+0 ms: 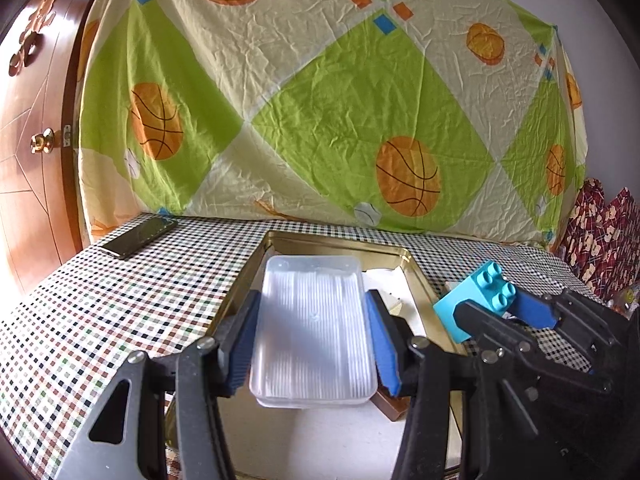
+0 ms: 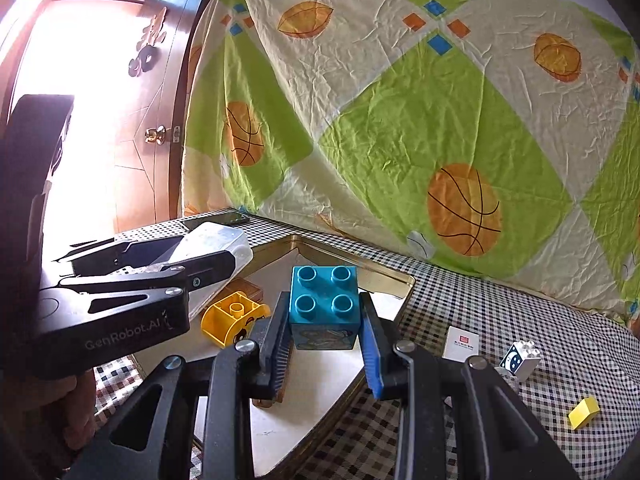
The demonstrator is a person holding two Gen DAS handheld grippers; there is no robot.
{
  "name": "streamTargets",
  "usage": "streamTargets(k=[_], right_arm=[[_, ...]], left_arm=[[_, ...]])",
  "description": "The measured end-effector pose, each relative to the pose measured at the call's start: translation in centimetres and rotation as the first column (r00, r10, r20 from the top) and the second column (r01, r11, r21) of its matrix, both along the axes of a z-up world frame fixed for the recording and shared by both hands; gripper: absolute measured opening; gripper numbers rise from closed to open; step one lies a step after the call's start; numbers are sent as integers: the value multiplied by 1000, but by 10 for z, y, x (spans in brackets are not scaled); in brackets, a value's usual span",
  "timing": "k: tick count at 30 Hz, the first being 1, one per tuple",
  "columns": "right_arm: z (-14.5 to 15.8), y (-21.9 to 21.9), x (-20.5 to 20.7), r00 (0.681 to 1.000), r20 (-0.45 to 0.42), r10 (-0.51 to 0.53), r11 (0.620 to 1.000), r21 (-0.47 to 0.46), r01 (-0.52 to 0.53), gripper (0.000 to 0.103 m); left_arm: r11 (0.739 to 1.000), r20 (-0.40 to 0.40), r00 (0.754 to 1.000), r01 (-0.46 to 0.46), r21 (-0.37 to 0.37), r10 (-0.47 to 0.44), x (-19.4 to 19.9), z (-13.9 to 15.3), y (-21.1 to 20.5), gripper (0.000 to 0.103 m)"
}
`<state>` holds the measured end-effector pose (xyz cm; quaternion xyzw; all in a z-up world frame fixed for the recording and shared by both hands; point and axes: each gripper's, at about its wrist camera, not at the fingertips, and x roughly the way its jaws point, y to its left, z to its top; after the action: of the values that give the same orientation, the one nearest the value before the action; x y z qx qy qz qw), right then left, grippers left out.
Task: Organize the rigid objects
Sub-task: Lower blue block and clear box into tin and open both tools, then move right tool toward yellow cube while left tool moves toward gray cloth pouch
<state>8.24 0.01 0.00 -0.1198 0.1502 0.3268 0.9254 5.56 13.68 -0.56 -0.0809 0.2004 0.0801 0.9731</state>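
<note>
The left gripper [image 1: 312,344] pinches a clear, ribbed rectangular plastic container [image 1: 314,328] between its blue pads, one pad against each long side, and holds it lifted and tilted over the shallow gold-rimmed metal tray [image 1: 340,240] that lies on the checkered tablecloth [image 1: 120,300]. The right gripper [image 2: 326,340] is clamped on a teal four-stud toy building block [image 2: 324,300], its pads pressing the block's two opposite sides; the block sits upright, studs up, above the tray's pale floor [image 2: 320,380]. In the right wrist view the left gripper [image 2: 168,256] enters from the left with the clear container [image 2: 216,244] slanting down toward the tray. Inside the tray, just beside the left finger of the right gripper, rests a yellow rounded toy block with a cartoon face [image 2: 234,318], and a brown flat piece [image 2: 250,288] lies behind it. On the cloth to the right of the tray lie a small white card box [image 2: 460,344], a white printed block with studs [image 2: 520,360] and, nearer the camera, a small yellow brick [image 2: 584,412], each apart from the others. A dark phone [image 1: 138,236] lies near the table's far left corner, in front of a hanging basketball-patterned sheet [image 1: 320,100].
</note>
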Motion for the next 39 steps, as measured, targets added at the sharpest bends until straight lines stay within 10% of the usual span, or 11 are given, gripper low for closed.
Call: streamTargets(k=[19, 24, 28, 39], right_arm=[[-6, 26, 65, 982, -188, 24, 998, -58, -36, 34], [-6, 22, 71, 976, -216, 23, 999, -21, -28, 55], [3, -1, 63, 985, -174, -6, 1000, 9, 7, 71], [12, -140, 79, 957, -97, -273, 961, 14, 276, 81]], left_arm=[[999, -178, 984, 32, 14, -29, 53, 10, 7, 52], [1000, -159, 987, -7, 24, 11, 51, 13, 9, 78], [999, -94, 995, -40, 4, 40, 40, 21, 5, 102], [995, -57, 993, 98, -20, -99, 50, 23, -83, 102]])
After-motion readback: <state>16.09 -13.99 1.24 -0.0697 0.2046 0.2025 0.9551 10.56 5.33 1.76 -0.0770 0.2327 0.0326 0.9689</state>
